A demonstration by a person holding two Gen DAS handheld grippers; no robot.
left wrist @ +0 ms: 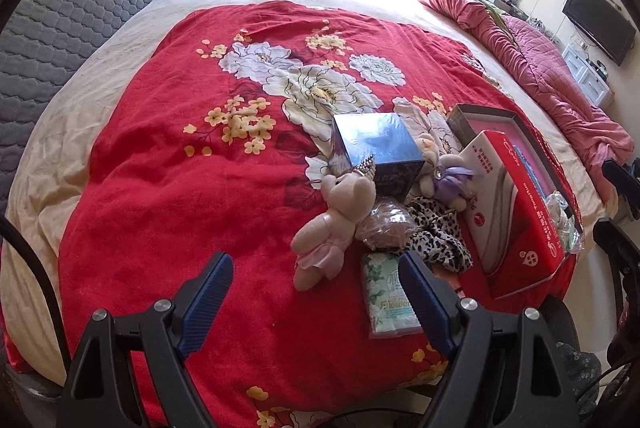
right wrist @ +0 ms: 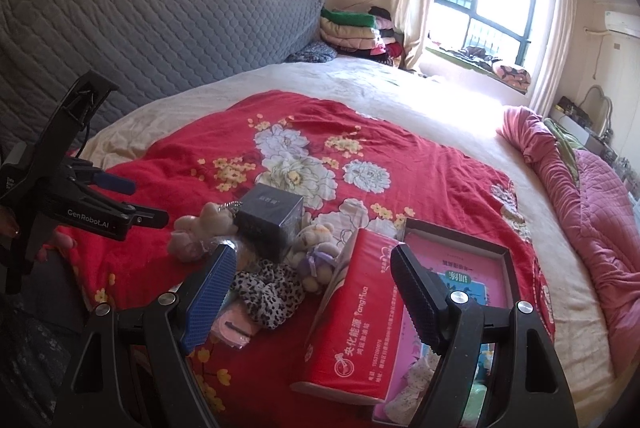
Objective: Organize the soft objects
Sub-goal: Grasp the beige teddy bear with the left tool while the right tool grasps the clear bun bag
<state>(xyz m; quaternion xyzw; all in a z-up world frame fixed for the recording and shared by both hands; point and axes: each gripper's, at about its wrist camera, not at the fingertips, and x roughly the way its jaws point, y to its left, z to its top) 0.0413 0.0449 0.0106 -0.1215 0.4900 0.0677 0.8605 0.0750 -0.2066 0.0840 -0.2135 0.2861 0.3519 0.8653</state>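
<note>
A pink plush bear lies on the red floral blanket, also in the right wrist view. A small plush in a purple dress lies beside a dark blue box. A leopard-print cloth and a tissue pack lie near the front. My left gripper is open and empty, just in front of the pink bear. My right gripper is open and empty, above the red tissue box.
An open tray box with a pink book sits right of the red tissue box. A crumpled pink quilt lies along the bed's right side. A grey padded headboard and folded clothes are behind.
</note>
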